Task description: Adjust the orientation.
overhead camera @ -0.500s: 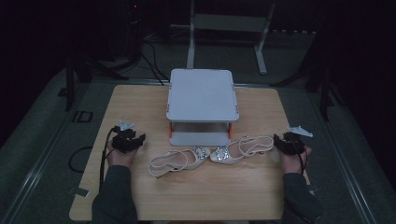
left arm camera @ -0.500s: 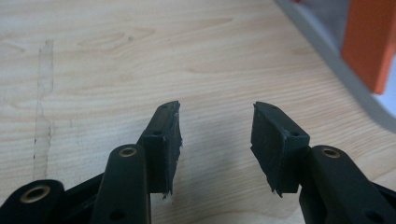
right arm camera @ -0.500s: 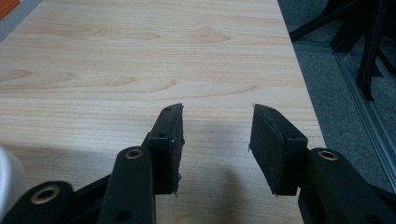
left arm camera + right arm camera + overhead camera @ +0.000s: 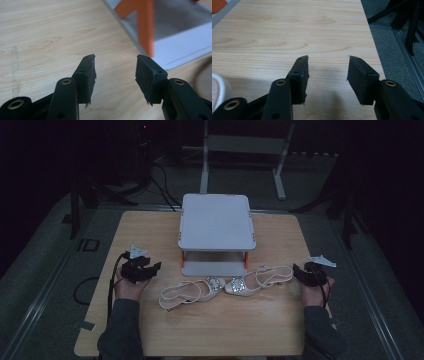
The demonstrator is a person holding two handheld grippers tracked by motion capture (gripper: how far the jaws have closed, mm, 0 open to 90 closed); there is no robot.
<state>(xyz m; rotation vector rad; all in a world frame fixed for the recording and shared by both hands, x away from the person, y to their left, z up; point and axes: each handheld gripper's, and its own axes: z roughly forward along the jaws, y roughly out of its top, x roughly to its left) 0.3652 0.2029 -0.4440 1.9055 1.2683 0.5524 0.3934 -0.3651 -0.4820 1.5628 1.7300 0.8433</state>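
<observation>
Two pale slingback sandals with jewelled toes lie on the wooden table (image 4: pixel 150 235) in front of a white two-tier shelf (image 4: pixel 216 220) with orange legs. The left sandal (image 4: pixel 187 292) and the right sandal (image 4: pixel 257 281) meet toe to toe. My left gripper (image 4: pixel 154 267) rests left of them, open and empty, pointing toward the shelf. In the left gripper view its jaws (image 4: pixel 116 60) stand apart over bare wood, with an orange leg (image 4: pixel 145 25) ahead. My right gripper (image 4: pixel 298 271) sits open just right of the right sandal's heel. Its jaws (image 4: pixel 328 60) hold nothing.
A pale curved edge of the right sandal (image 4: pixel 218 87) shows at the lower left of the right gripper view. The table's right edge (image 4: pixel 374 50) lies close to that gripper, with grey floor and dark stand legs (image 4: pixel 409 22) beyond. A metal frame (image 4: pixel 245 150) stands behind the table.
</observation>
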